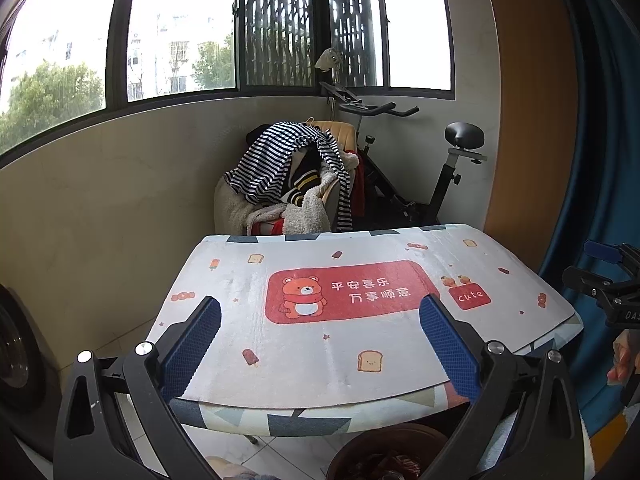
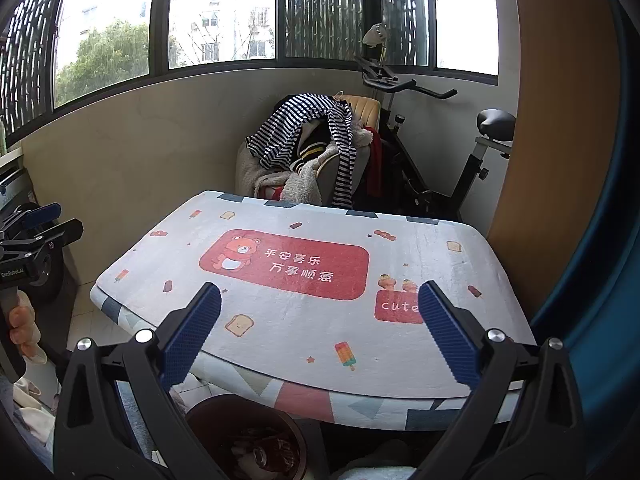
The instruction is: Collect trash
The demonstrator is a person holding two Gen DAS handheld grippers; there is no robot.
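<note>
While you hold both tools above the near edge of the table (image 1: 400, 236), the left gripper (image 1: 320, 320) and right gripper (image 2: 320, 308) show their blue pads spread wide, gripping nothing. Trash lies in the dark bin (image 2: 248, 440) on the floor, just below the table's front edge, between your grippers.

The mat (image 1: 360, 272) on the table looks like soft, matt fleece; the gripper pads (image 1: 192, 344) are blue, ribbed, rubbery, on matt black plastic.
</note>
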